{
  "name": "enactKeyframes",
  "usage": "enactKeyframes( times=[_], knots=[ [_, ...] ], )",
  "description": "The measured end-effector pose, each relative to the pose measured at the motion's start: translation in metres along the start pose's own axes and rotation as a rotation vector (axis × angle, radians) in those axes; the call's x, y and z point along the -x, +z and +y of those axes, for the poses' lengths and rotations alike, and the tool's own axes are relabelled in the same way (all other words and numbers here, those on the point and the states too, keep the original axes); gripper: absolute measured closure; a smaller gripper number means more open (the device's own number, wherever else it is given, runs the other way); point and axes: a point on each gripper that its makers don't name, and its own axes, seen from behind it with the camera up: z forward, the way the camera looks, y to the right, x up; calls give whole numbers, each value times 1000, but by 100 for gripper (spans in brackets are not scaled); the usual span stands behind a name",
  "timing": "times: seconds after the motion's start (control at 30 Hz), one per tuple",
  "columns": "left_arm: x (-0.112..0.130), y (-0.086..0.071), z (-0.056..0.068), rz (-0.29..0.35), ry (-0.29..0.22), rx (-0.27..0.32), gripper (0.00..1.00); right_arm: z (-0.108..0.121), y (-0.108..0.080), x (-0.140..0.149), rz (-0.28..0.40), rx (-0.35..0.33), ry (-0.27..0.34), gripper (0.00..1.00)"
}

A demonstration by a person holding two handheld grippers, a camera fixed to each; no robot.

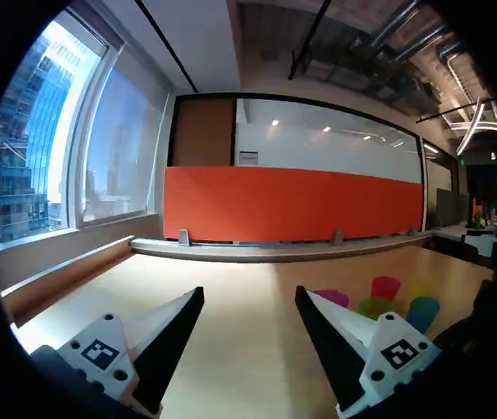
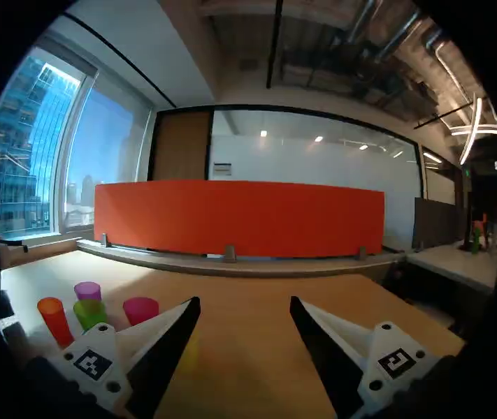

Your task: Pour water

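Note:
Several coloured plastic cups stand in a cluster on the wooden table point(image 1: 248, 363). In the left gripper view they are to the right of my fingers: a magenta cup point(image 1: 332, 297), a red cup point(image 1: 386, 286), a green cup point(image 1: 372, 307) and a teal cup point(image 1: 423, 313). My left gripper point(image 1: 249, 290) is open with nothing between its fingers. In the right gripper view the cups lie to the left: an orange cup point(image 2: 56, 318), a purple cup point(image 2: 87, 290), a green cup point(image 2: 89, 313) and a magenta cup point(image 2: 140, 309). My right gripper point(image 2: 245, 300) is open and holds nothing.
An orange divider panel point(image 1: 290, 202) runs along the table's far edge. Large windows point(image 1: 31, 153) and a wooden ledge point(image 1: 66, 276) line the left side. Another desk point(image 2: 458, 262) with small objects stands at the far right.

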Motion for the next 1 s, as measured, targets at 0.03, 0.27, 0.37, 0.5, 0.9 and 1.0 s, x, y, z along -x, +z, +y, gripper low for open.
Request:
enactKeyframes(
  times=[0.03,0.27,0.37,0.5,0.9,1.0],
  knots=[
    [-4,1,1,-3,-1,3,3,0,0,-5,0,-1,-3,1],
    [-38,6,5,-16,-7,26,3,-1,4,-41,3,-20,-7,1],
    [-53,9,7,-21,-12,38,3,-1,7,-56,15,-27,-11,1],
    [-75,13,14,-21,-22,69,3,-1,11,-73,19,-37,-9,1],
    [-124,16,31,-3,-28,152,3,-5,13,-106,12,-67,21,1],
    [-129,18,36,4,-31,172,3,-6,14,-106,7,-76,27,1]
  ],
)
